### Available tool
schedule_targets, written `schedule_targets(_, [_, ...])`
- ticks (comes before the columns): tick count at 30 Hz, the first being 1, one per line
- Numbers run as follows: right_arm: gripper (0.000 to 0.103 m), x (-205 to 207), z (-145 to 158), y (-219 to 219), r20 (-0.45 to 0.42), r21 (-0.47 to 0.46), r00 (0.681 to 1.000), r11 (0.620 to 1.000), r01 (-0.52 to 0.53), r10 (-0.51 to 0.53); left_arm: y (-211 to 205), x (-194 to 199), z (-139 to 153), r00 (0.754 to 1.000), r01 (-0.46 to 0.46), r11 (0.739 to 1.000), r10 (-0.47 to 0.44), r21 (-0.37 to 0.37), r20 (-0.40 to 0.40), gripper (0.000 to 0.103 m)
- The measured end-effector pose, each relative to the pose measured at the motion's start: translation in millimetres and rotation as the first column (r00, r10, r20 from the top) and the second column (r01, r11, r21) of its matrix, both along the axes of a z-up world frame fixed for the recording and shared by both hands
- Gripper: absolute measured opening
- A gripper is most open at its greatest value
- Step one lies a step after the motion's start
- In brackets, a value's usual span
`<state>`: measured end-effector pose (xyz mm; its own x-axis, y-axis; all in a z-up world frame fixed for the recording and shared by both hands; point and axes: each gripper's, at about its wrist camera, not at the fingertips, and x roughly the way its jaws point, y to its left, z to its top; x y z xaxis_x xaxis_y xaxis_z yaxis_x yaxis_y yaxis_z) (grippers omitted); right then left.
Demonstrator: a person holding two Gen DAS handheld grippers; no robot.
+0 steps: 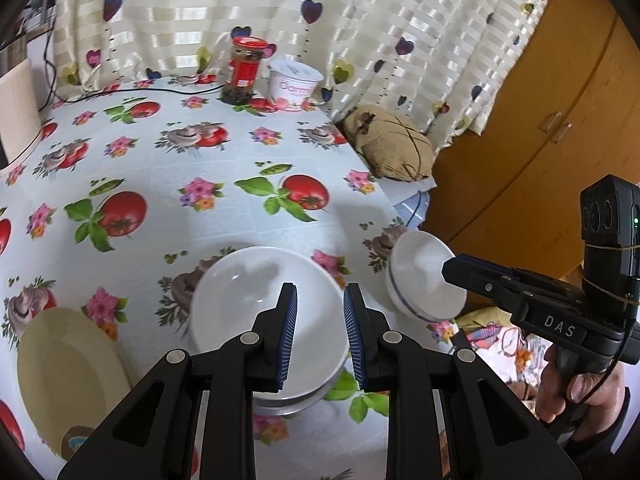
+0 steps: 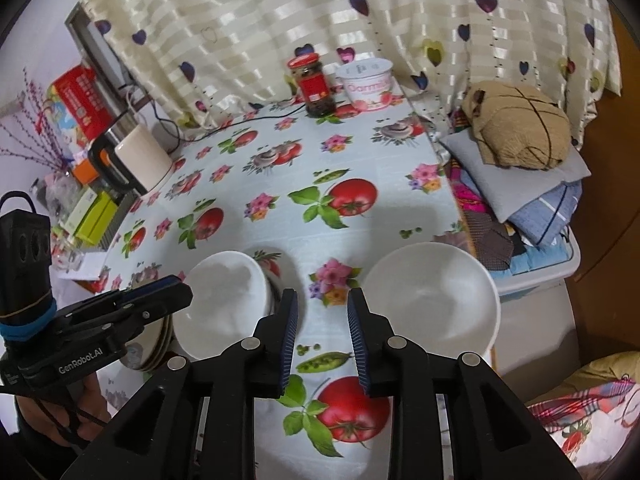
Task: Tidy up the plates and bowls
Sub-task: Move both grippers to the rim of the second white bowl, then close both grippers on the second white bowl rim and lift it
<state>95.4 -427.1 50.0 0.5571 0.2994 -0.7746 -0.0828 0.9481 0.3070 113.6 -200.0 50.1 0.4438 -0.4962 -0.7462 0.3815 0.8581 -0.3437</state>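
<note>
Glossy white ceramic bowl (image 1: 256, 300) sat nested on stacked plates near tomato-print tablecloth's (image 1: 224, 184) front edge; blue-ringed white bowl (image 1: 420, 280) at right corner. Left gripper (image 1: 320, 300) hovered above stack, jaws moderately parted, empty. Right gripper (image 2: 322, 304) likewise parted, holding nothing.

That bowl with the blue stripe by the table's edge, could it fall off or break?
Maybe. The blue-striped bowl sits close to the table's edge, so a nudge from the right tool could tip it off. The stacked white bowls under the open left tool could clink or slide if gripped off-centre.
</note>
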Motion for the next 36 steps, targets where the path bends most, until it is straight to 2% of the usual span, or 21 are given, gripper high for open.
schedule_targets(9, [0.027,-11.8,3.0,-36.4,0.013,0.007,0.997,0.997,0.079,-0.079,-33.0,-1.3,4.4,0.998,0.065,0.998,-0.065,0.003,0.008,0.025])
schedule_targets(19, [0.027,-17.7,-7.8,-73.2,-0.005,0.014,0.987,0.987,0.163,-0.163,-70.0,5.2,-3.9,0.992,0.123,0.992,-0.123,-0.014,-0.022,0.025])
schedule_targets(36, [0.027,-9.9,-39.8,-92.7,-0.075,0.02,0.976,0.979,0.205,-0.203,-98.6,17.3,-31.2,0.984,0.154,0.988,-0.154,0.0,-0.094,0.026])
